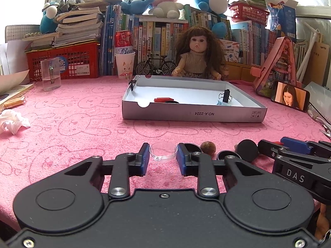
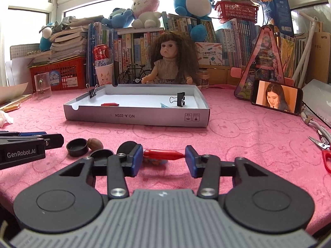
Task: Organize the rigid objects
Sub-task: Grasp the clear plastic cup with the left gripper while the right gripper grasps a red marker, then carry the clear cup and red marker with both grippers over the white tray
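The tabletop (image 2: 238, 128), under a pink bunny-print cloth, carries a shallow white box (image 2: 136, 116) near its middle, already holding two black binder clips and a red piece, so the sorting looks partly done and the pickup step is in hand on both sides. Well in front of the box lies a loose cluster of small things: black caps (image 2: 77, 145), a brown nut (image 2: 94, 143) and others. At the near edge of that cluster the right gripper (image 2: 163, 159) has its fingers pinching a slim red object (image 2: 163, 154) end to end (the pads appear to press on both tips). The left gripper (image 1: 163, 158) has its fingers closed on a small clear round lid (image 1: 163, 150), a pad at each side of its rim. Neither piece looks lifted yet. The next move, I judge, calls for raising both straight up without loosening, carrying them forward over the near wall of the box, and letting go inside on bare floor away from the clips.
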Tool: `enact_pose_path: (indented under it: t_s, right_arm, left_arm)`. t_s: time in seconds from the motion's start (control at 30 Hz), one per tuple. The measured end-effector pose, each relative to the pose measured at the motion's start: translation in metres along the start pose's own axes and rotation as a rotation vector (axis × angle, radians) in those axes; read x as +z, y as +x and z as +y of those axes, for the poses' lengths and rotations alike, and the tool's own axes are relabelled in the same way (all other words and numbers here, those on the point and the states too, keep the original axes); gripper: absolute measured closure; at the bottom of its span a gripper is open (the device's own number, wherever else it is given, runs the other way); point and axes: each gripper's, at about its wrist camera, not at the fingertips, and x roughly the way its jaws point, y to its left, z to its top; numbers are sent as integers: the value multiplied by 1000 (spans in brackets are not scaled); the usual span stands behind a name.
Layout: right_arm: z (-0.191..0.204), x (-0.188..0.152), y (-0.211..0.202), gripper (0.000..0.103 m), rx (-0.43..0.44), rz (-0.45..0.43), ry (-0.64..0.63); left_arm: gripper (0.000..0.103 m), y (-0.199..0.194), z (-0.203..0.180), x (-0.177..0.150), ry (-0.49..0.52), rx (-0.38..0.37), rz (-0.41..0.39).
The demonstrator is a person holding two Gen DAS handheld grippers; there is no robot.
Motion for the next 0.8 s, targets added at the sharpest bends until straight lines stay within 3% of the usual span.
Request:
enact_pose_path:
  t_s: [0.3,0.47,0.8]
  right_arm:
    - [-2,15,6,54,16,-10,18]
    - [-13,28,20,54,50,36,90]
    - [-25,51,36,54,36,26,115]
  left_arm:
    - [76,2,-9,17,13,-30,-30]
    - [76,12,-9,27,-4,-41,-8]
    - [76,34,-4,53,-23,-55,-2]
